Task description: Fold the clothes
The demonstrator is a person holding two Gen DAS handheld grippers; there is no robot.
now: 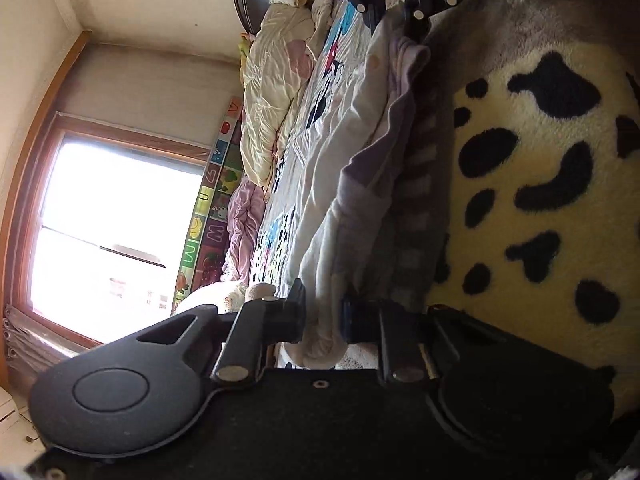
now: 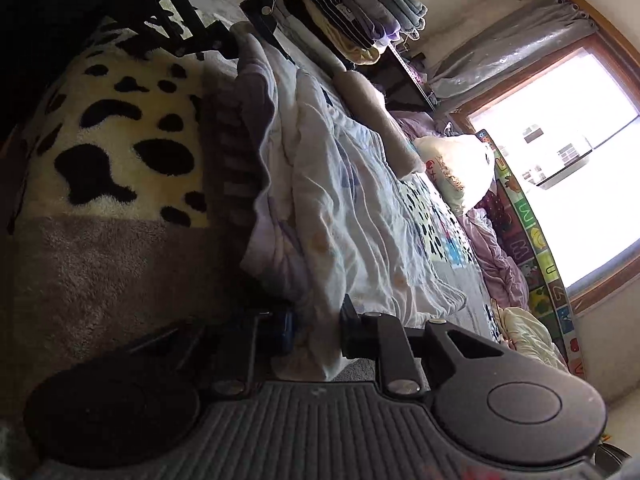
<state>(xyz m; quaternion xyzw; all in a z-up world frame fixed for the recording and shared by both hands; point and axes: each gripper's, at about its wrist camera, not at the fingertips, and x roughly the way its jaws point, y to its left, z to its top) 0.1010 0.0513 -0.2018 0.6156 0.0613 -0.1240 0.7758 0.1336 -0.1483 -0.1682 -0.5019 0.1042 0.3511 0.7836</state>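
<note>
The left claw point(image 1: 322, 320) and the right claw point(image 2: 316, 330) are each clamped on an edge of the pale printed garment point(image 2: 340, 208), which stretches between them above the cow-spotted fleece blanket point(image 2: 116, 148) on the bed.

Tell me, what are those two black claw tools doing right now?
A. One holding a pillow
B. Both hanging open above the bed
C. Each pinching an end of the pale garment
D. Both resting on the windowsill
C: the left gripper and the right gripper each have the pale garment bunched between closed fingers.
</note>
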